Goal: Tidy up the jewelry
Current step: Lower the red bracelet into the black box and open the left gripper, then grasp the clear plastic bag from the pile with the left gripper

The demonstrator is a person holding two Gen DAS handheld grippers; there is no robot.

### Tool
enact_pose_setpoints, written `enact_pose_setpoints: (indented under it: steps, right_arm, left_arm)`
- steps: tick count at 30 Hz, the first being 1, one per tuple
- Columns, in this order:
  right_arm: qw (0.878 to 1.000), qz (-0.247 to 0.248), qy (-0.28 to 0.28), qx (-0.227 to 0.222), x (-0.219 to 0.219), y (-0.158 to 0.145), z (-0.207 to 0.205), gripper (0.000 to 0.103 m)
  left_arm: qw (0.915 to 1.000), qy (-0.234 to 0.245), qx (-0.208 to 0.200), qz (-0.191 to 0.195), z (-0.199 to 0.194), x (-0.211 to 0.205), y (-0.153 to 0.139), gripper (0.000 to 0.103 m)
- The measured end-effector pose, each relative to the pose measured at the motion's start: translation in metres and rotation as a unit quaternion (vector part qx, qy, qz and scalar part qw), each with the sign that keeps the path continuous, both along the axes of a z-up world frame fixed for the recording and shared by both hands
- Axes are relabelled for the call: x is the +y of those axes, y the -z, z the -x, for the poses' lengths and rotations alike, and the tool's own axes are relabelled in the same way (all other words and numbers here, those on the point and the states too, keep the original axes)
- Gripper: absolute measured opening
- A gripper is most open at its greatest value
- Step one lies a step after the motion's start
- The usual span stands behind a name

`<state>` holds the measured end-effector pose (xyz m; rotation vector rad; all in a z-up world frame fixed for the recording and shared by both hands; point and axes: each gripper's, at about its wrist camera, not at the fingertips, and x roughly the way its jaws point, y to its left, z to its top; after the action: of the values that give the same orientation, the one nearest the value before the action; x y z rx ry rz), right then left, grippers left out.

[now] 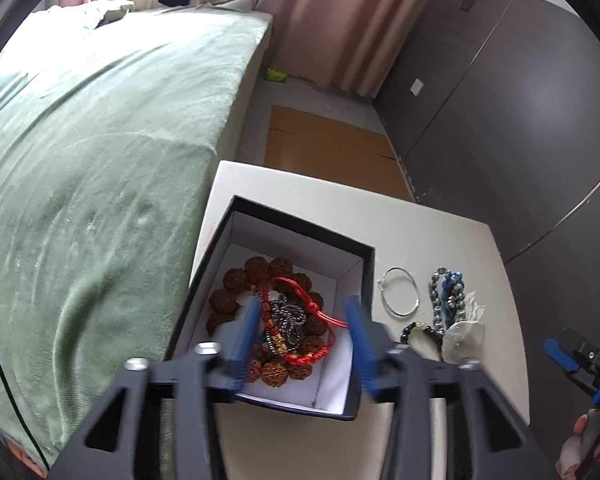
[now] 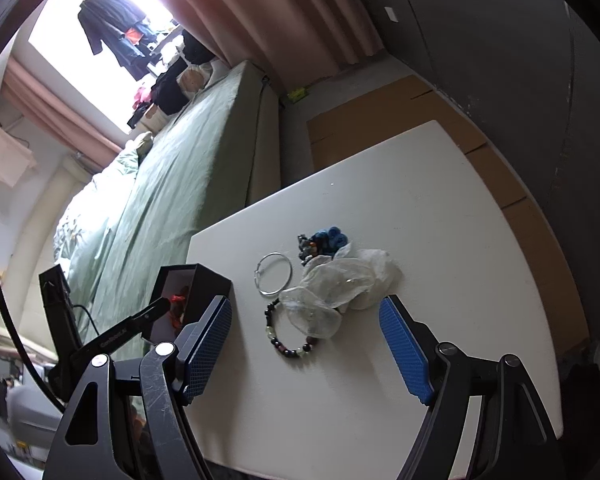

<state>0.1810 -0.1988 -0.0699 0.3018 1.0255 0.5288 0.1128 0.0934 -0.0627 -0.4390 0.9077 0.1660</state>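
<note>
The job is sitting roughly half done, as I judge it. The open black cardboard box with a white lining (image 1: 356,276) is already holding a large brown rudraksha-seed bracelet (image 1: 236,280), a red braided cord bracelet (image 1: 300,296) and a dark metal chain (image 1: 284,316). Still lying out on the white worktop (image 2: 440,216), just beside the box, are a thin silver bangle (image 2: 273,278), a dark beaded bracelet with pale green beads (image 2: 284,340), a blue and grey beaded strand (image 2: 320,242) and some crumpled clear plastic wrapping (image 2: 340,280).

The left hand-held gripper (image 1: 302,338) is hovering over the box, spread wide and carrying nothing. The right hand-held gripper (image 2: 306,342) is also gaping and empty, facing the loose pieces.

The wrapping is overlapping the dark beaded bracelet and touching the blue strand, so it is likely getting in the way of a clean pinch. A green-covered bed (image 1: 100,140) is running alongside the worktop.
</note>
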Motion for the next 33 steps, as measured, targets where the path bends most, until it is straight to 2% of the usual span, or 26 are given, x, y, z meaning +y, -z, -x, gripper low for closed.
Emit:
enact_pose_setpoints:
  steps: [4, 10, 18, 23, 33]
  right_arm:
    - [1.0, -0.001, 0.003, -0.001, -0.008, -0.002, 0.0, 0.077]
    - [1.0, -0.001, 0.015, 0.0, -0.024, -0.002, -0.003, 0.077]
    - [0.999, 0.0, 0.028, 0.027, -0.041, 0.008, -0.011, 0.077]
    - [0.999, -0.008, 0.038, 0.037, -0.054, 0.01, -0.018, 0.077]
    - [0.996, -0.011, 0.074, 0.044, -0.083, 0.012, -0.035, 0.077]
  left_arm:
    - [0.9998, 0.006, -0.021, -0.001, 0.004, -0.009, -0.008, 0.051]
    - [0.9971, 0.06, -0.048, 0.002, 0.001, -0.045, -0.018, 0.051]
    - [0.9893, 0.138, -0.045, -0.013, -0.017, -0.104, -0.011, 0.051]
    - [0.9846, 0.168, -0.042, -0.029, -0.031, -0.133, -0.003, 0.051]
    - [0.9811, 0.179, -0.003, -0.072, -0.06, -0.17, 0.03, 0.052]
